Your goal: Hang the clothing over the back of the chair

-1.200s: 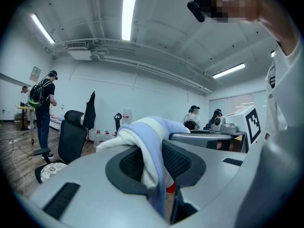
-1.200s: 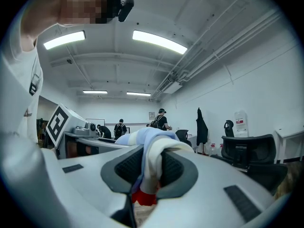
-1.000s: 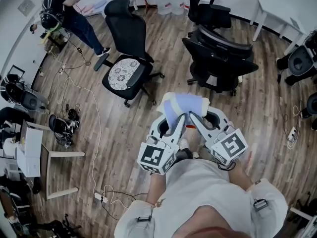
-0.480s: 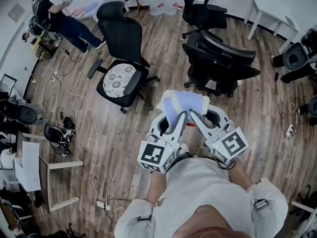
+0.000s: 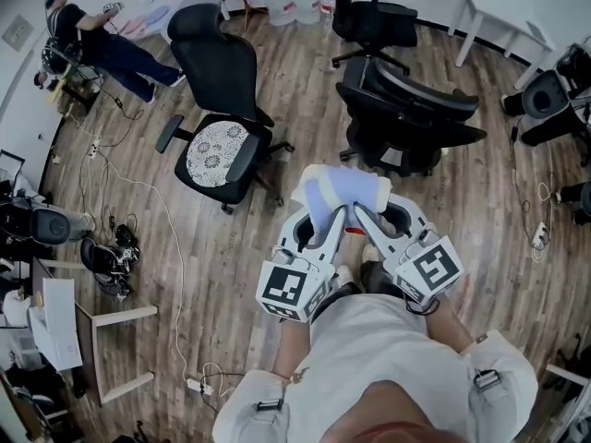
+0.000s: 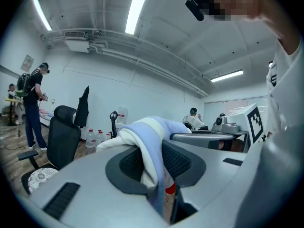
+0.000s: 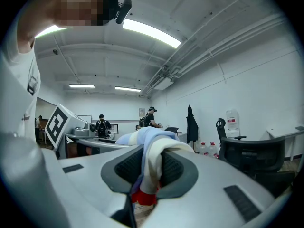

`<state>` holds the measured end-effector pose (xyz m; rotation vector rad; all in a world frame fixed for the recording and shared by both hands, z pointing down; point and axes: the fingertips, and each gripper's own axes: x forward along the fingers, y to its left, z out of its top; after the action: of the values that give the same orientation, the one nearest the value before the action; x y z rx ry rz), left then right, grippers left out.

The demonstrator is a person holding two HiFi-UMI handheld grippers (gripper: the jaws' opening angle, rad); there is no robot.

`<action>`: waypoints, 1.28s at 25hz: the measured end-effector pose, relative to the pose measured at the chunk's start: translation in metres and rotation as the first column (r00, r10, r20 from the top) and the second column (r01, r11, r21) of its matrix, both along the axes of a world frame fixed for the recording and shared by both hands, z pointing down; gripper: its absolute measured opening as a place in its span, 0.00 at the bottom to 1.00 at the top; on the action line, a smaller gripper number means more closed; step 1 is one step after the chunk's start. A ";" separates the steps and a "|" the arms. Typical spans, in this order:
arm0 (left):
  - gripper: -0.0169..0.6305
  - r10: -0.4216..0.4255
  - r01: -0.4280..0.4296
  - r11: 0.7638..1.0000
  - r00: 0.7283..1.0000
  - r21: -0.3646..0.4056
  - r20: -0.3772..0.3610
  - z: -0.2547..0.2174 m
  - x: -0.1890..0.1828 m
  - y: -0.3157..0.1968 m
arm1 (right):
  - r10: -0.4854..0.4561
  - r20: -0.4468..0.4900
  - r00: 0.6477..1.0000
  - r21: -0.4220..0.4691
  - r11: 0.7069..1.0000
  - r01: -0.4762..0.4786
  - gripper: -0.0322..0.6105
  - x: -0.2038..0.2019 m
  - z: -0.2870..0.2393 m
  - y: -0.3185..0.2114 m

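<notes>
A bundle of light blue and cream clothing (image 5: 346,192) hangs in the air in front of the person's chest, over the wooden floor. My left gripper (image 5: 323,218) and right gripper (image 5: 367,216) pinch it side by side, both shut on the cloth. In the left gripper view the clothing (image 6: 147,144) is draped between the jaws of the left gripper (image 6: 154,165). The right gripper view shows the clothing (image 7: 154,156) squeezed in the right gripper (image 7: 151,172). A black chair with a lace cushion (image 5: 217,146) stands ahead to the left. A second black chair (image 5: 406,109) stands just ahead.
A third black chair (image 5: 369,17) and water bottles (image 5: 286,3) stand at the back. A person (image 5: 92,40) works at the far left. A white cable (image 5: 138,169) runs across the floor. White tables (image 5: 503,12) are at the back right, and a small table (image 5: 111,349) at the near left.
The chairs and the person at the back have slid left in the head view. Both grippers keep the same hold on the clothing in front of the chest.
</notes>
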<state>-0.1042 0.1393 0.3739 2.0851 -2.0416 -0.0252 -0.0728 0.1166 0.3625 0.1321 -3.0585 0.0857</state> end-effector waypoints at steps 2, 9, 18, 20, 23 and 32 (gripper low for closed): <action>0.19 0.001 -0.001 1.000 1.000 -0.005 0.002 0.002 -0.001 -0.006 | 0.001 0.002 1.000 -0.006 1.000 -0.001 0.18 -0.001 0.003 -0.006; 0.19 -0.030 0.030 0.999 1.000 -0.025 0.007 0.008 -0.010 -0.034 | -0.027 0.014 1.000 -0.031 0.999 0.027 0.18 -0.012 0.009 -0.036; 0.19 -0.077 0.077 0.996 0.997 -0.041 0.006 0.010 -0.034 -0.074 | -0.075 0.020 0.997 -0.048 0.996 0.075 0.18 -0.037 0.011 -0.077; 0.19 -0.083 0.083 0.995 0.997 -0.050 0.005 0.011 -0.039 -0.082 | -0.080 0.018 0.997 -0.056 0.995 0.081 0.18 -0.041 0.013 -0.086; 0.19 -0.089 0.089 0.994 0.996 -0.058 0.008 0.013 -0.043 -0.091 | -0.084 0.017 0.996 -0.066 0.994 0.085 0.18 -0.046 0.015 -0.096; 0.19 -0.115 0.116 0.991 0.993 -0.070 0.020 0.009 -0.053 -0.130 | -0.111 0.027 0.994 -0.079 0.991 0.112 0.18 -0.057 0.011 -0.135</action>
<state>-0.1575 0.0091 0.3826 1.9290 -2.1376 0.0447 -0.1297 -0.0188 0.3739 -0.0451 -3.0718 0.2038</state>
